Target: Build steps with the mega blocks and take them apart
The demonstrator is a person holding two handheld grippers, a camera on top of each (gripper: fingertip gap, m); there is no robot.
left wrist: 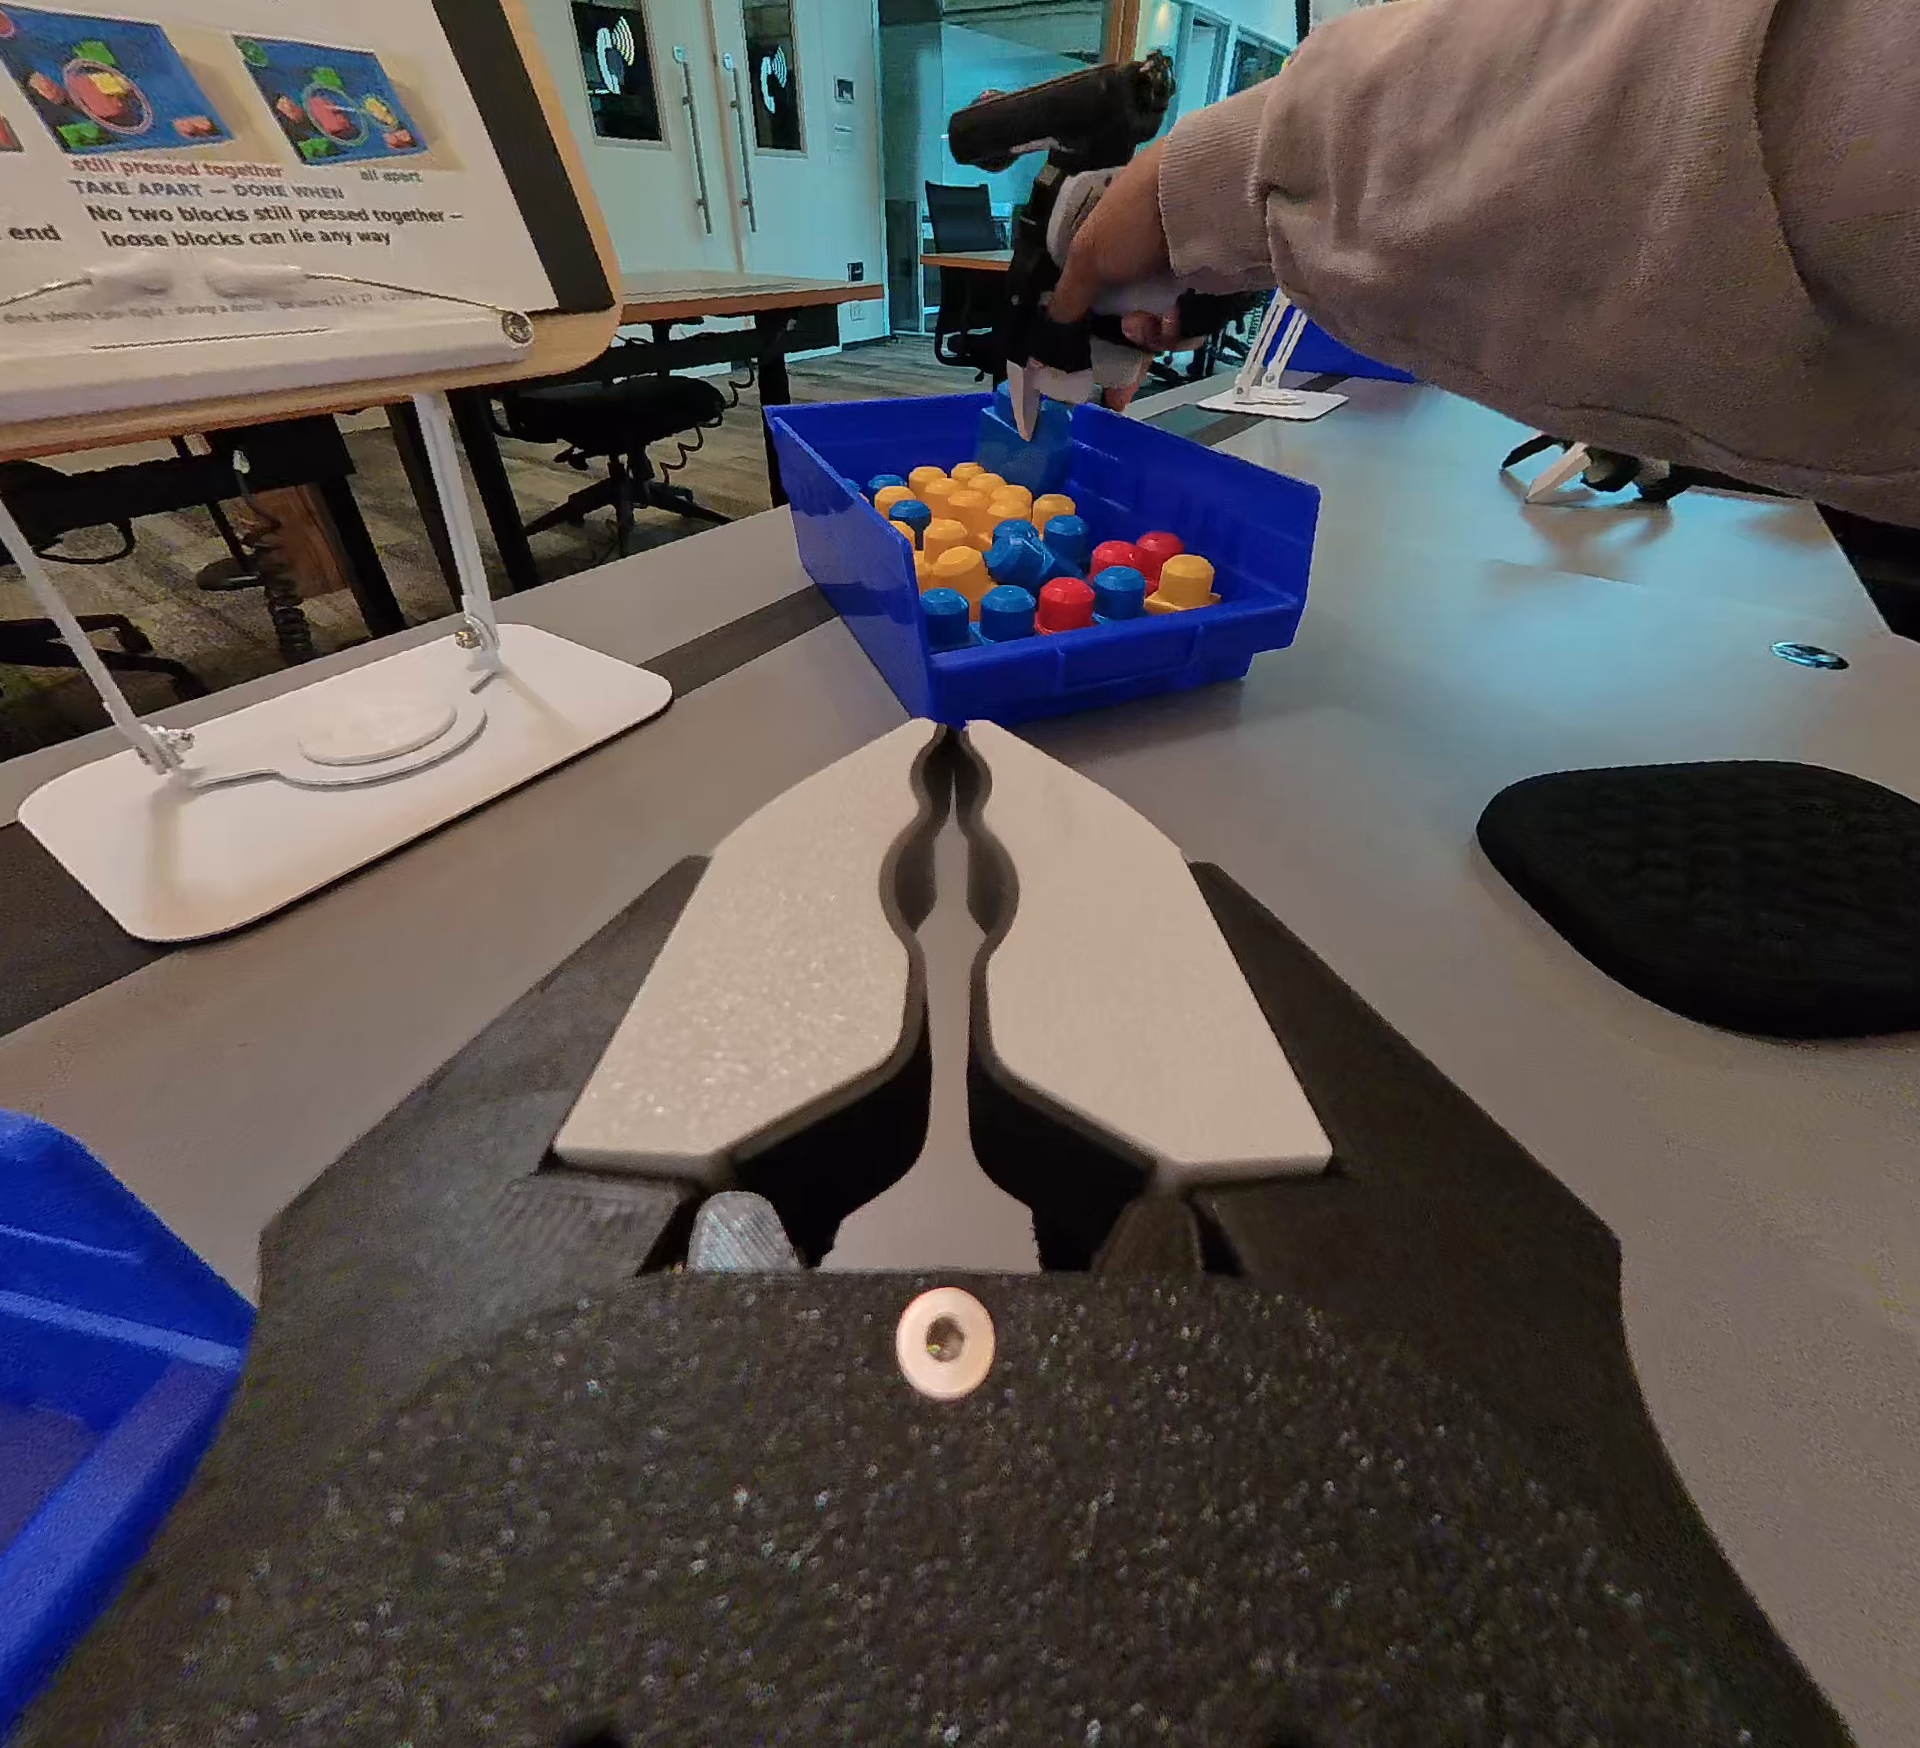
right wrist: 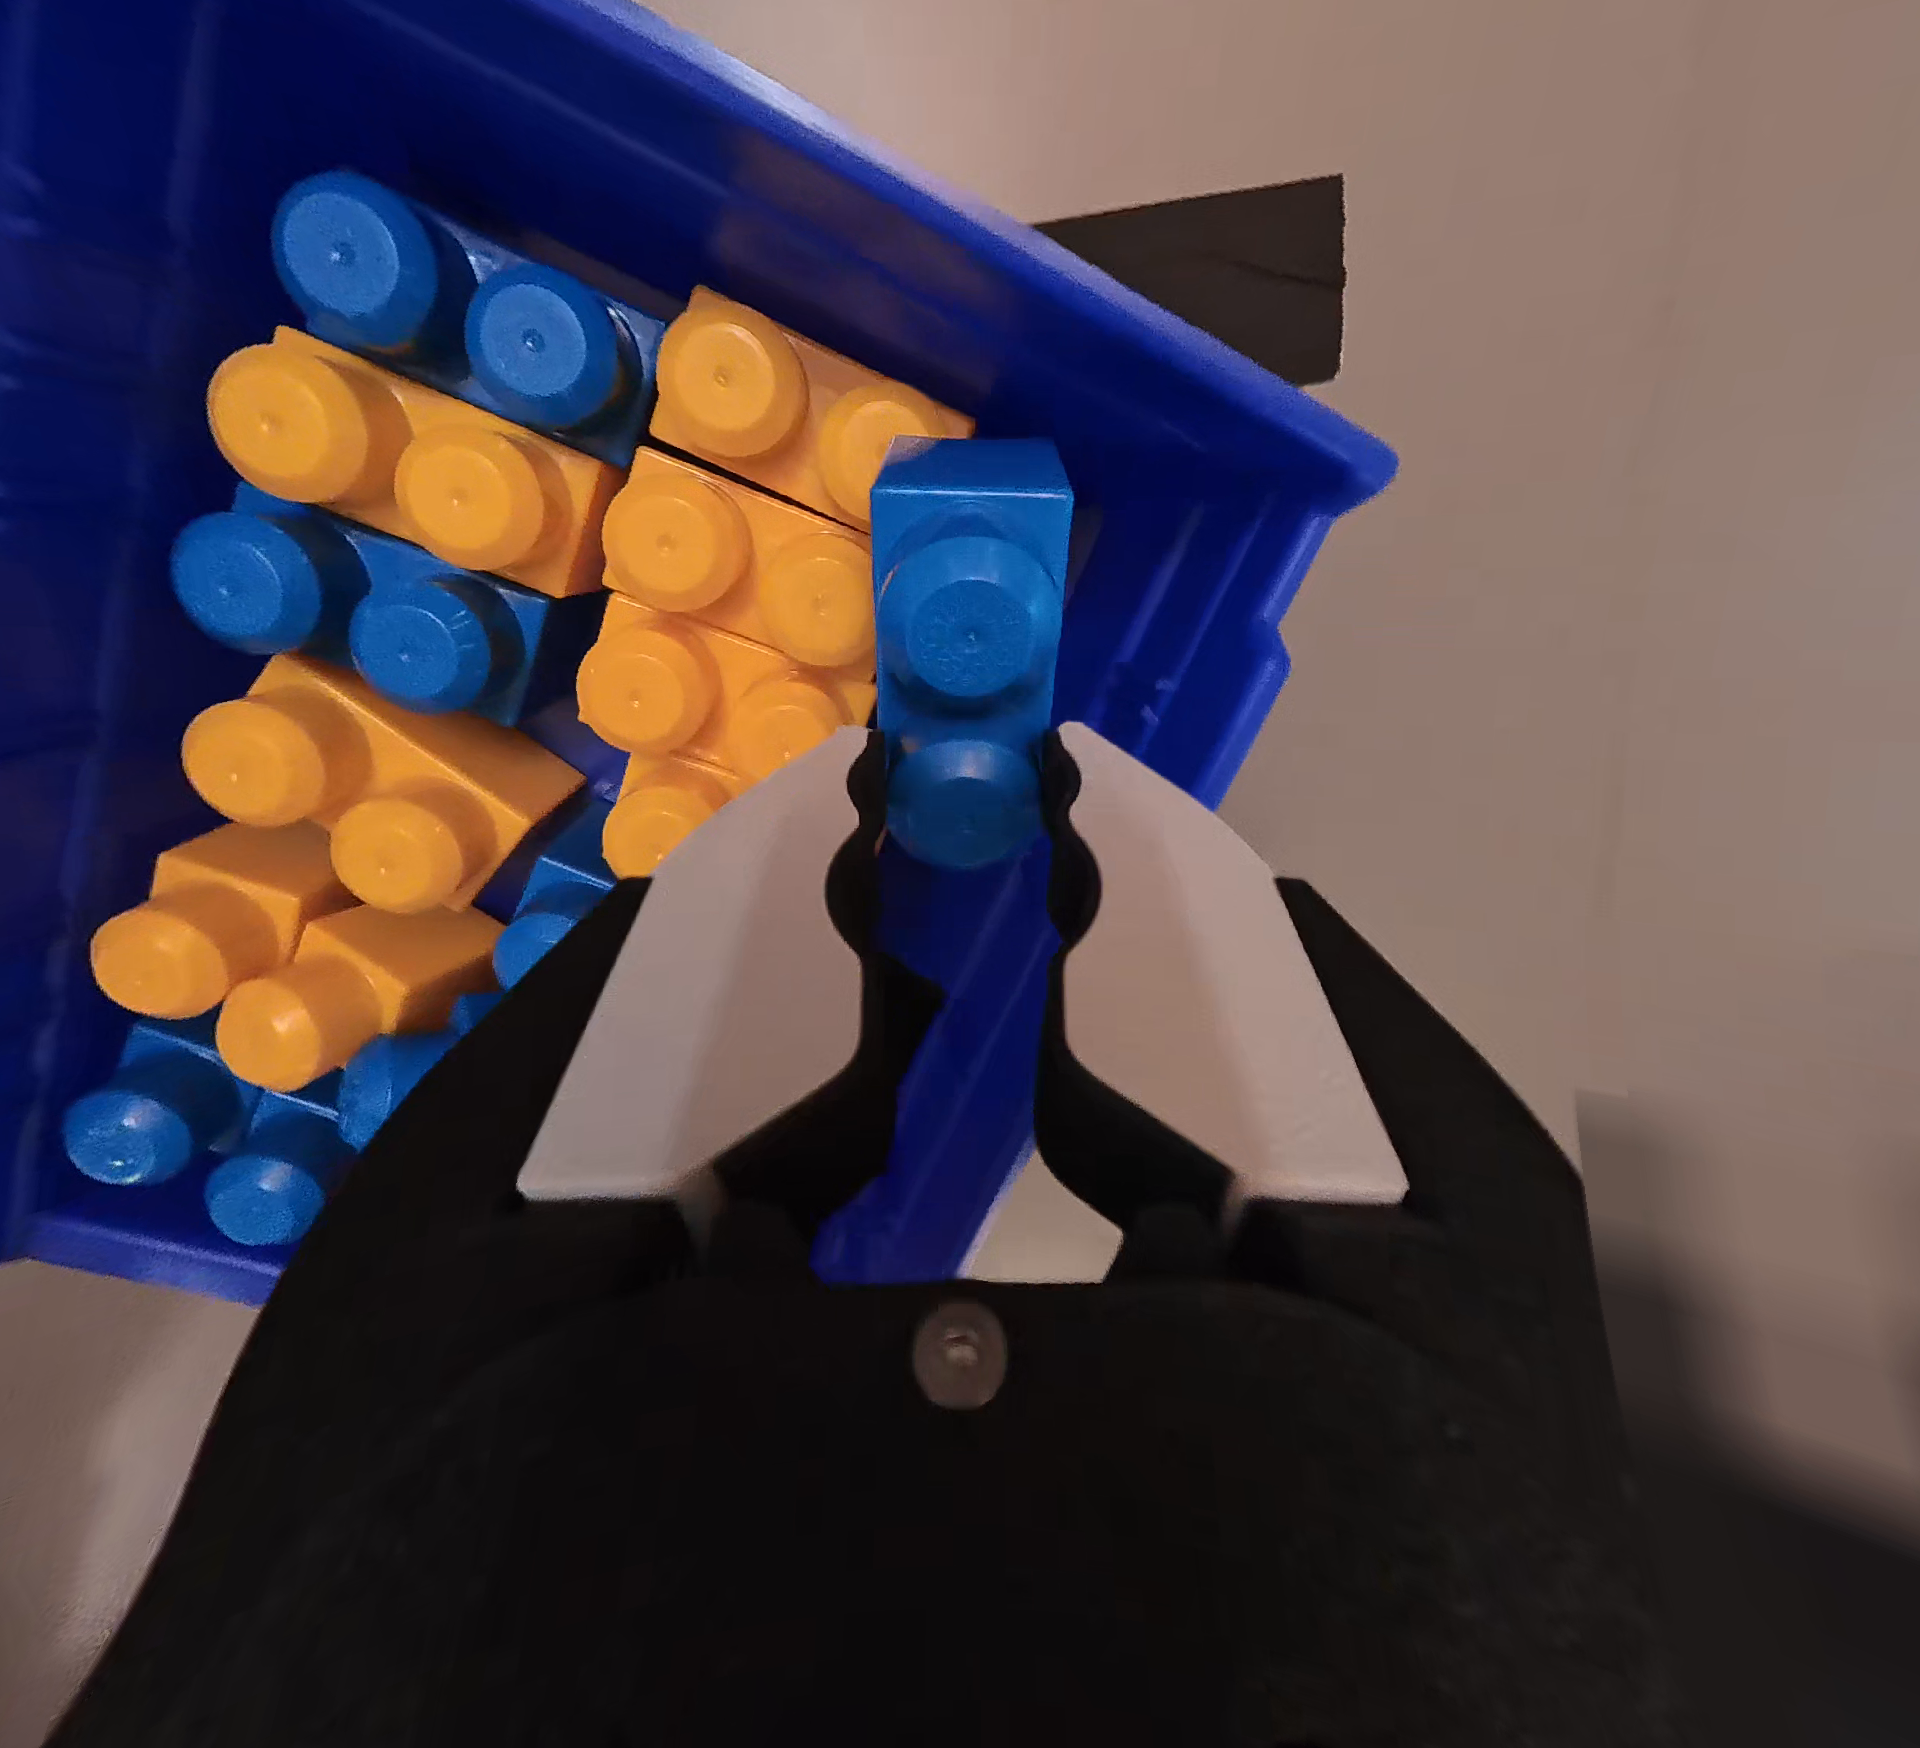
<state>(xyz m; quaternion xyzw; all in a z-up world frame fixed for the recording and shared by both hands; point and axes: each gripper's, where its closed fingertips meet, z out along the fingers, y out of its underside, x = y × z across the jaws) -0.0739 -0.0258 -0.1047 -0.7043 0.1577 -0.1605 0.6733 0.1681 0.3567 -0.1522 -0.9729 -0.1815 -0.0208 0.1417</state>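
Observation:
A blue bin [left wrist: 1091, 670] on the grey table holds several loose blue, yellow and red mega blocks [left wrist: 966, 545]. My right gripper [right wrist: 961, 763] is shut on one stud of a blue two-stud block [right wrist: 971, 555] and holds it over the bin's far corner, just above yellow blocks [right wrist: 717, 545]. In the left wrist view the right gripper [left wrist: 1023, 410] points down with the blue block [left wrist: 1023, 441] at the bin's back. My left gripper [left wrist: 951, 742] is shut and empty, low over the table in front of the bin.
A white stand [left wrist: 343, 763] with an instruction board [left wrist: 260, 88] stands at the left. A black pad [left wrist: 1714, 888] lies at the right. A second blue bin's corner [left wrist: 94, 1335] is at the near left. A sleeved arm [left wrist: 1558, 192] crosses the upper right. Across from one pair of fingers to the other is roughly 45 cm.

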